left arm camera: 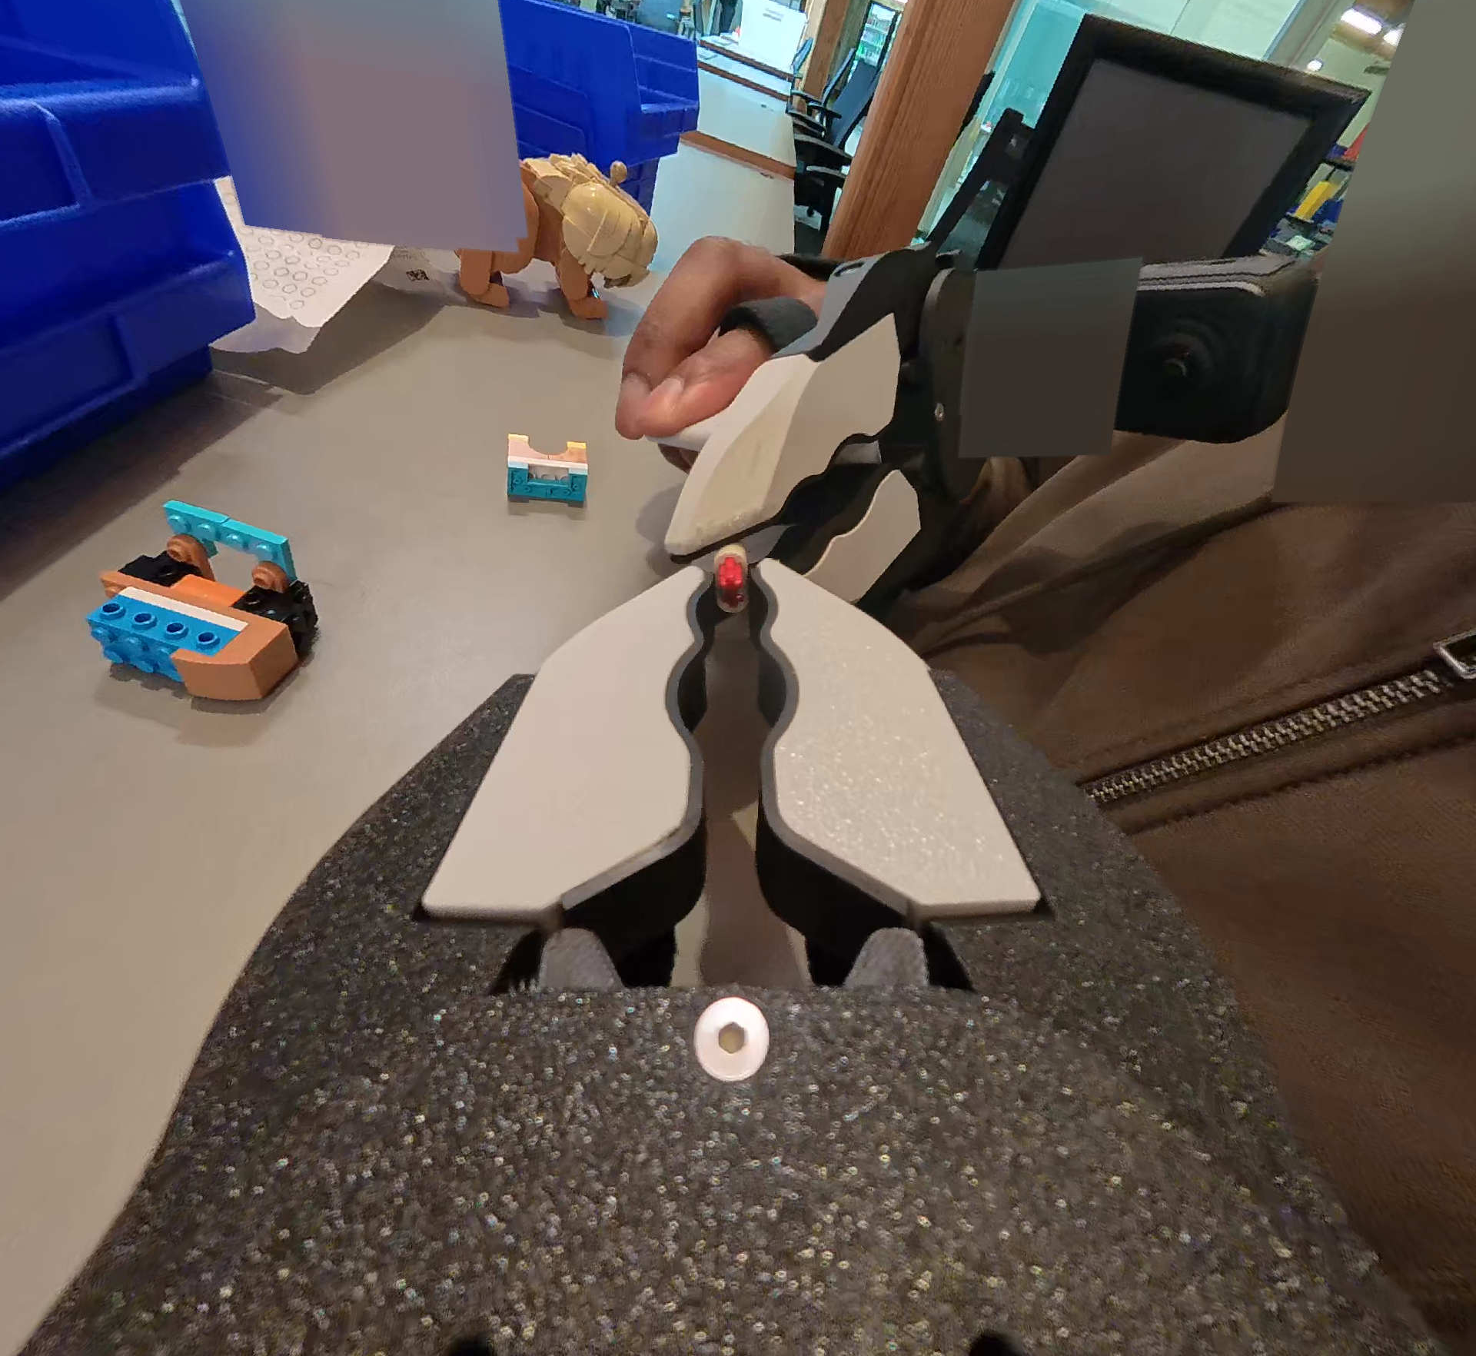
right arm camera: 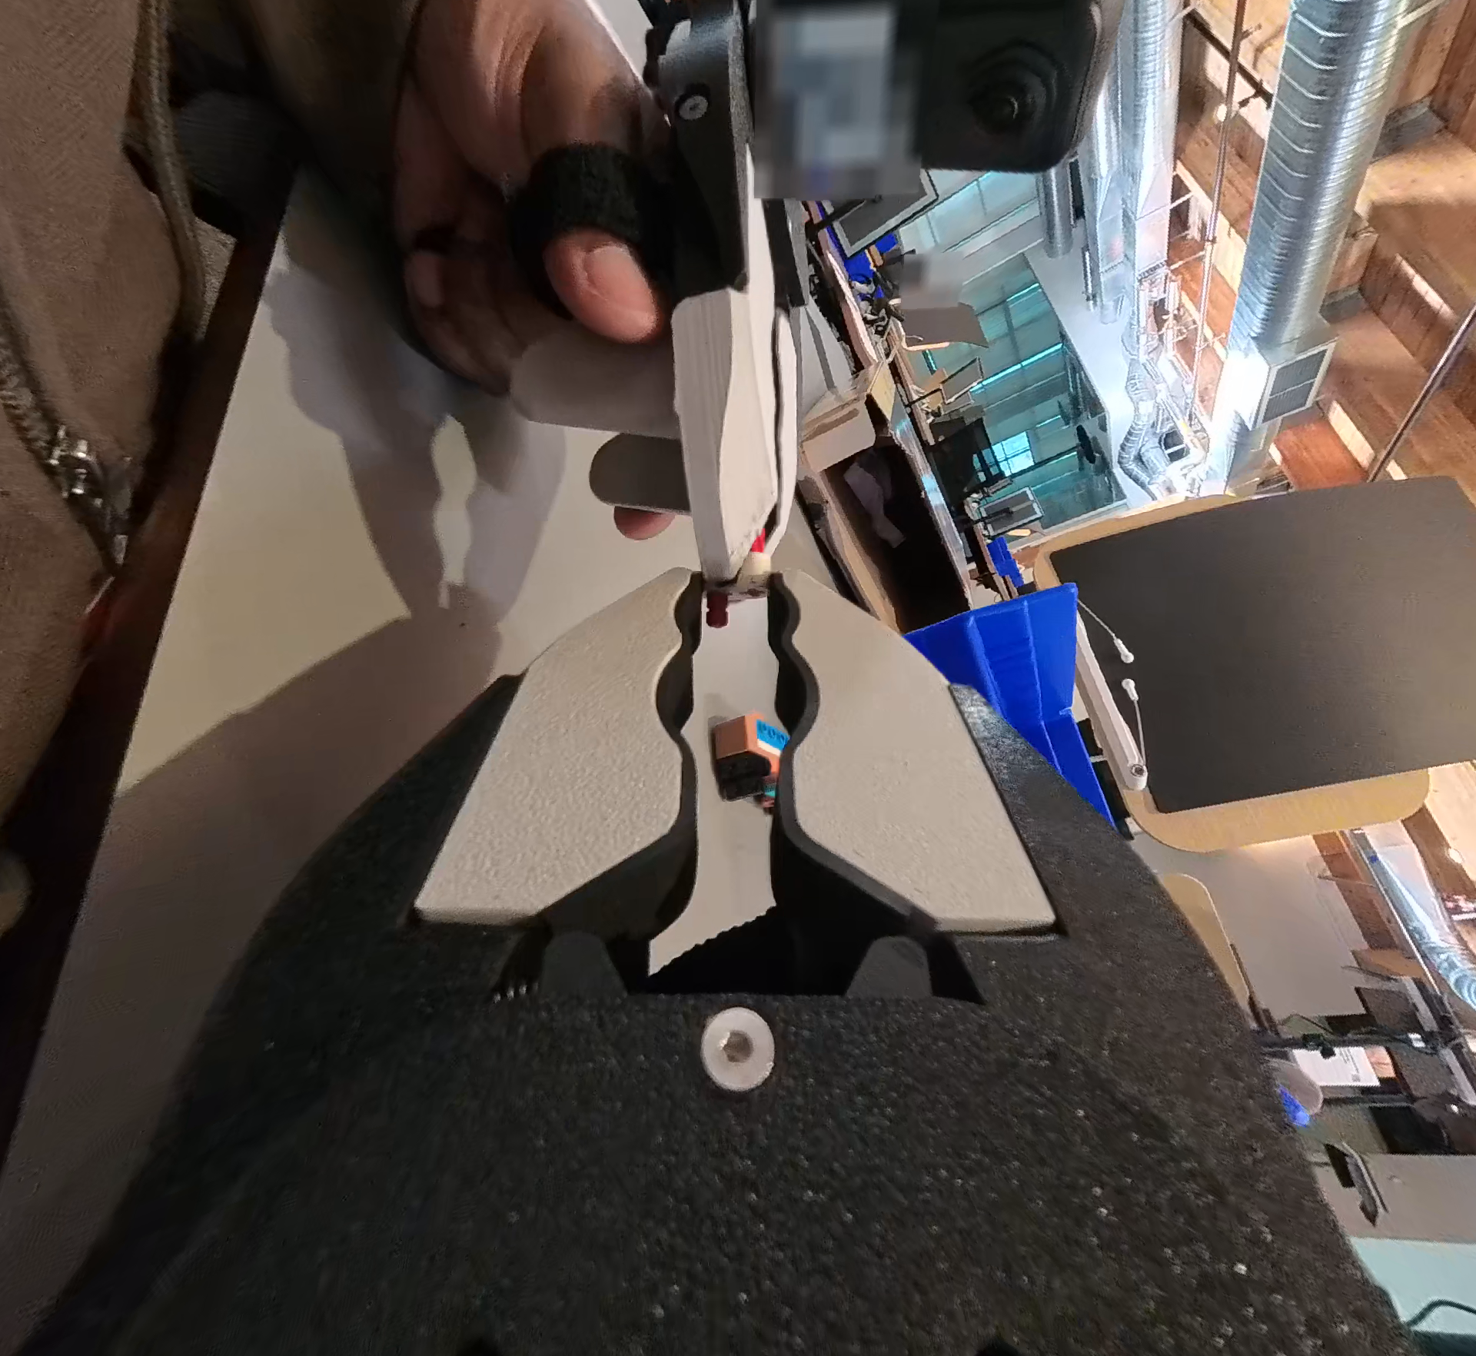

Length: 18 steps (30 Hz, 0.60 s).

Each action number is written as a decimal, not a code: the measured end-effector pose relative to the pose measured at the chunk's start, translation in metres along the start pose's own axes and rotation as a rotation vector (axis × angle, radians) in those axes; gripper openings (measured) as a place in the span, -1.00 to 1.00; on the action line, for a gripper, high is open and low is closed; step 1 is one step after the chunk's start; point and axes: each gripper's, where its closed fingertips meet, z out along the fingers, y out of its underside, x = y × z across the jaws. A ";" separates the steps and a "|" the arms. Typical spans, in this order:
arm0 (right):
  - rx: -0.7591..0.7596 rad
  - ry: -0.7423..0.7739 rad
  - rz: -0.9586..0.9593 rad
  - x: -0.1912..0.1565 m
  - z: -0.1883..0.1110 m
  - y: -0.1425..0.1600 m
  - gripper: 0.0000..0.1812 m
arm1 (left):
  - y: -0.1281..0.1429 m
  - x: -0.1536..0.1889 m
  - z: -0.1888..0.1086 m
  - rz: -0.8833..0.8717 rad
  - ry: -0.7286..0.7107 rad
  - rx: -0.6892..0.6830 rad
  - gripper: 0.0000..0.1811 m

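My left gripper (left arm camera: 731, 576) and my right gripper (right arm camera: 736, 587) meet tip to tip above the grey table (left arm camera: 415, 679). A small red and tan brick piece (left arm camera: 731, 583) sits between both pairs of tips. My left gripper is shut on its red part. My right gripper (left arm camera: 723, 547) comes in from the right and is shut on its tan end. In the right wrist view the left gripper (right arm camera: 747, 559) reaches down from above onto the piece (right arm camera: 743, 589). A hand (left arm camera: 695, 359) holds the right gripper.
On the table lie a blue, orange and black brick model (left arm camera: 200, 615), also visible between my right fingers (right arm camera: 747, 759), a small teal and white block (left arm camera: 547, 471) and a tan brick animal (left arm camera: 575, 231). Blue bins (left arm camera: 96, 199) stand at the left. A brown jacket (left arm camera: 1198, 759) is close at the right. The tips of both grippers are at nearly the same place. The tan brick animal (left arm camera: 575, 231) is about equally far from each gripper, around 30 cm.
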 end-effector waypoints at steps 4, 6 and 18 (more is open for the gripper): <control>0.003 0.016 -0.001 0.003 -0.002 -0.003 -0.83 | -0.004 0.002 -0.001 -0.011 0.013 0.033 -0.92; 0.002 0.012 0.021 0.005 -0.001 -0.003 -0.83 | -0.005 0.001 -0.002 -0.024 0.014 0.042 -0.92; 0.033 -0.043 0.091 0.002 -0.004 -0.004 -0.83 | -0.005 0.003 -0.002 -0.064 0.064 0.028 -0.92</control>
